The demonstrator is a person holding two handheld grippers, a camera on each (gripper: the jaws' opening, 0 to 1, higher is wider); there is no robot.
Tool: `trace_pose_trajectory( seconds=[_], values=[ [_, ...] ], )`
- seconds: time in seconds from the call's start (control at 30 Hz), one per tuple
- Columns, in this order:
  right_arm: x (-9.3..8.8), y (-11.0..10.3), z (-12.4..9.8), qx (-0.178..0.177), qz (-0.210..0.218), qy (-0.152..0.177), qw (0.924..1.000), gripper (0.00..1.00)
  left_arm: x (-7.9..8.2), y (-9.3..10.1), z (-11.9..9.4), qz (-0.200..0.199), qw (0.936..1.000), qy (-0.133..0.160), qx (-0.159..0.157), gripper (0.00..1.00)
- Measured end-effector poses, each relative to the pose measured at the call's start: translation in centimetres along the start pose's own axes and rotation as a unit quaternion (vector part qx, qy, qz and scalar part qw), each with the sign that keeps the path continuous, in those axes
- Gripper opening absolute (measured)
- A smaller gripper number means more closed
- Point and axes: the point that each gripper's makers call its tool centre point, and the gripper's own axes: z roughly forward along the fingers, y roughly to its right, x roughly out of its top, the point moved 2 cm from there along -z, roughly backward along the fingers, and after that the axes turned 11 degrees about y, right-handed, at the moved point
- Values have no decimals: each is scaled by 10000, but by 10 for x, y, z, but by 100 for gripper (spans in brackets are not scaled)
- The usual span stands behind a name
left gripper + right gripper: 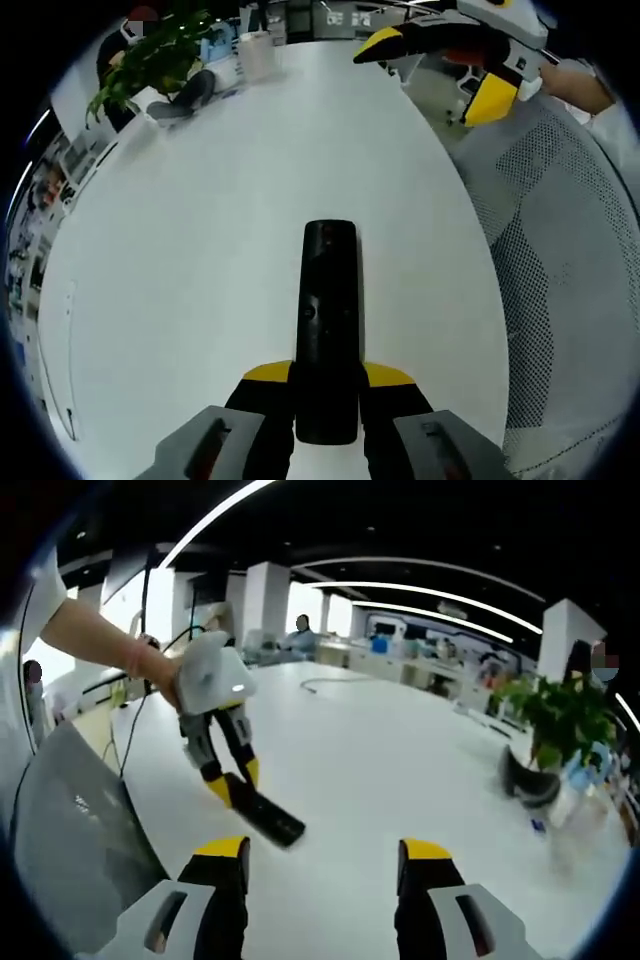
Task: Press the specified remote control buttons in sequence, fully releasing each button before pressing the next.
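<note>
A black remote control (328, 330) sticks out forward between the jaws of my left gripper (328, 385), which is shut on its near end, above the white table (220, 230). In the right gripper view the same remote (265, 820) hangs tilted from the left gripper (232, 785), held by a person's hand (155, 675). My right gripper (325, 865) is open with nothing between its yellow-tipped fingers (222, 848), a short way from the remote. The right gripper (440, 60) also shows at the top right of the left gripper view.
A potted green plant (150, 60) and a white cup (255, 52) stand at the table's far end. A grey mesh chair (560, 260) sits by the table's right edge. In the right gripper view the plant (555, 730) is at the right.
</note>
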Motion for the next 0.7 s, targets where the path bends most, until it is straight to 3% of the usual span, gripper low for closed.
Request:
trace_pose_trajectory(
  seconds=[0.7],
  values=[
    [-1, 1, 0, -11, 16, -18, 10000, 56, 1, 19, 0, 105, 9999, -83, -59, 24]
  ],
)
